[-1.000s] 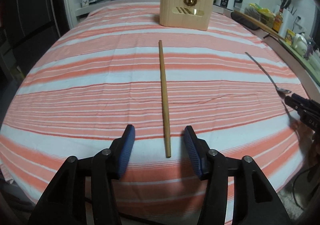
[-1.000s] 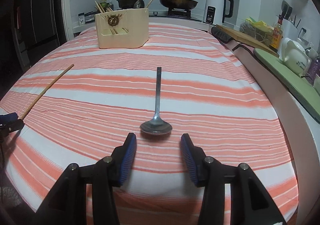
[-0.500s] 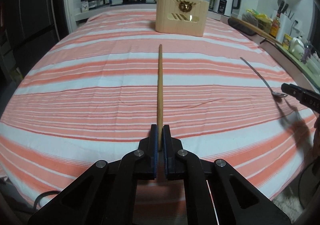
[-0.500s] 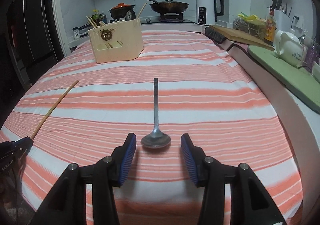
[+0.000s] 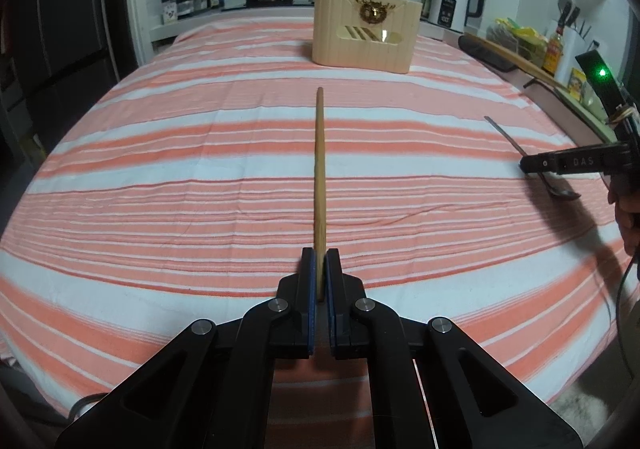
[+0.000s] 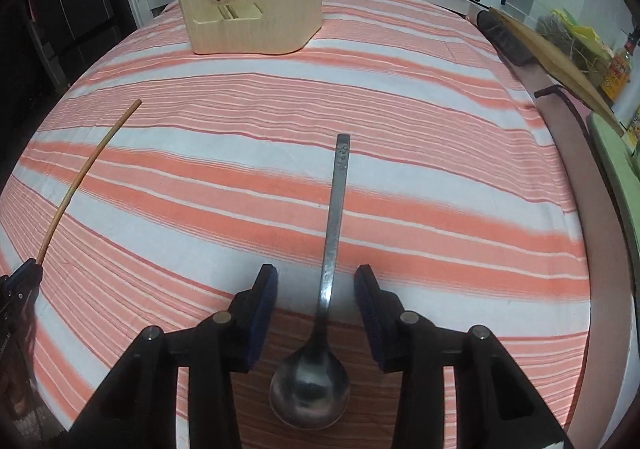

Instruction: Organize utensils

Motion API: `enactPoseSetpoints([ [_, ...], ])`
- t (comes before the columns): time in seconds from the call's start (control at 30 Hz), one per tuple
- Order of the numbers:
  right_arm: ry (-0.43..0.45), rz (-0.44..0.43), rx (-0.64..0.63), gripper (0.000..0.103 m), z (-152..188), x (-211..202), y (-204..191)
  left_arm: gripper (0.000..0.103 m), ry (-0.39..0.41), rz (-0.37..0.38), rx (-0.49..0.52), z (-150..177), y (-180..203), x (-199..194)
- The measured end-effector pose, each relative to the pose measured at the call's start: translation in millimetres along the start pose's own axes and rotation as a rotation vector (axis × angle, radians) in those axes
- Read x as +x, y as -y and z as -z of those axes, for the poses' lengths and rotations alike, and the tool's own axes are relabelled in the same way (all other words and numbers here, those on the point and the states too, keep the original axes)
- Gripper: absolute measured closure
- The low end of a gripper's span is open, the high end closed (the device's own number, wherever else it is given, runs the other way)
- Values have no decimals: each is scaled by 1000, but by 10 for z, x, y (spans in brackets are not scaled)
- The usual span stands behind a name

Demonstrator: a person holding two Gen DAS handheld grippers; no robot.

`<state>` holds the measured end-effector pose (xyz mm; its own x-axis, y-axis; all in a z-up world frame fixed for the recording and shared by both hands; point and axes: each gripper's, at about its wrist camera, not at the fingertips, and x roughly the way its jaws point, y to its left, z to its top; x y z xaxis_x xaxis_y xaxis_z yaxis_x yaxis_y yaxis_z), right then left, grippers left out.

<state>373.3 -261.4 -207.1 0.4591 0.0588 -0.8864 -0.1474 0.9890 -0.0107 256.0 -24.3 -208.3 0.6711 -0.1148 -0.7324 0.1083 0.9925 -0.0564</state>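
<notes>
Left wrist view: striped tablecloth [image 5: 160, 153] filling the frame; utensil holder [image 5: 366, 35] standing at the far side of it, chopsticks and a spoon already upright inside

Utensil holder: cream box, the one landmark here; well beyond both loose utensils; seen again in the right wrist view [image 6: 256, 1], up and to the left

Chopstick: long wooden chopstick [image 5: 320, 169] pointing straight toward the utensil holder; near end now pinched, far end seemingly raised off the cloth, though contact hard to judge

Left gripper: left gripper [image 5: 320, 269] pressed together on the chopstick's near end; a second ago spread wide either side of it, half a second ago just clamped; grip unchanged since

Spoon: metal spoon [image 6: 326, 289] flat on the cloth, handle aimed roughly toward the utensil holder, bowl nearest the camera; also visible from the left wrist view [image 5: 560, 189], far from the holder

Right gripper: right gripper [image 6: 316, 289] spread, pads either side of the spoon's neck, apparently not touching it; half a second ago level with the bowl only, so moved forward along the handle

Meaning for the task: chopstick secured and probably ready to carry to the utensil holder; spoon not yet gripped, closing on the neck the likely next step; thin flat handle may slip if pinched off-centre
</notes>
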Motion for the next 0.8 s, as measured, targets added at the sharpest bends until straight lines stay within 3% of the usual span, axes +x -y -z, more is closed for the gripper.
enactPoseSetpoints([
  [0.17,19,-28,56,63,72,-190,269,100,-1,8,-11,1,-25,0],
  [0.27,27,-109,90,61,158,-258,331,100,2,5,-8,-10,-10,15],
  [0.47,33,-23,-12,61,171,-88,-1,100,-10,7,-15,-69,-2,58],
  [0.53,34,8,-35,75,100,-60,-55,100,-13,8,-20,-83,-4,68],
  [0.57,27,11,-38,96,62,-46,-63,100,-13,9,-21,-88,-7,73],
  [0.67,21,1,-28,97,-1,-46,-44,100,-17,19,-36,-106,-31,79],
  [0.8,156,-74,59,97,46,-322,53,100,-22,40,-80,-133,-121,72],
])
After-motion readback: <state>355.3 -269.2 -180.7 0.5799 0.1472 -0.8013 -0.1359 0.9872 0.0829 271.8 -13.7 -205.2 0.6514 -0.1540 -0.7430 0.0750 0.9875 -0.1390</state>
